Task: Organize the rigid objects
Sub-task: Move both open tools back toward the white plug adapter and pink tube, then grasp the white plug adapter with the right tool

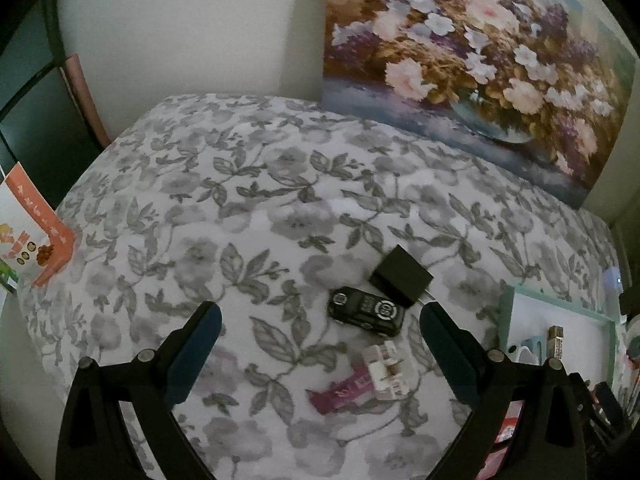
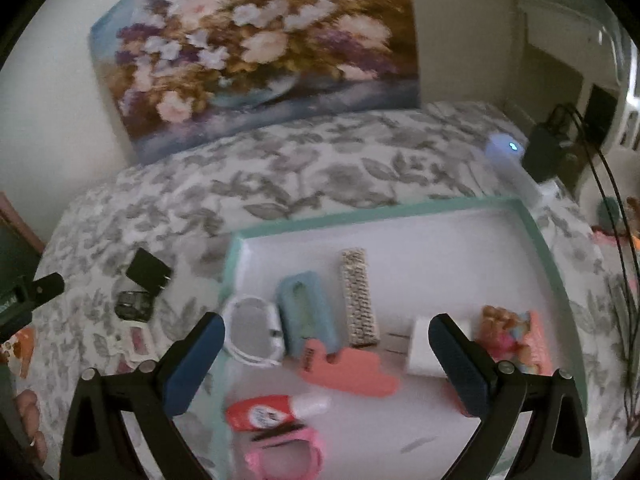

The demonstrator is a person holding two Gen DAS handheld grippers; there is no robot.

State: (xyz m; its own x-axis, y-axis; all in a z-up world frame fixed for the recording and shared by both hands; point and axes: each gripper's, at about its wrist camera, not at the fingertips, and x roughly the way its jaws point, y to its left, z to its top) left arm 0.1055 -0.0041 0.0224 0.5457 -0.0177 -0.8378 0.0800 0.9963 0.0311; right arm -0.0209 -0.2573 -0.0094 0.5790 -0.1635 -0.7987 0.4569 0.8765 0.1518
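The left gripper (image 1: pixel 320 332) hung with jaws spread wide and empty above the floral bed cover (image 1: pixel 240 208). Just ahead lay a black toy car (image 1: pixel 366 311), touching a black charger (image 1: pixel 401 276) behind it, with a white-and-purple piece (image 1: pixel 360 380) nearer the camera. The right gripper (image 2: pixel 326 344) was likewise spread and empty (nothing between the pads), over a teal-rimmed white tray (image 2: pixel 400 208) holding a coral foam shape (image 2: pixel 344 372), blue case (image 2: pixel 306 312), glittery bar (image 2: pixel 359 296), white adapter (image 2: pixel 424 348) and red bottle (image 2: pixel 260 412).
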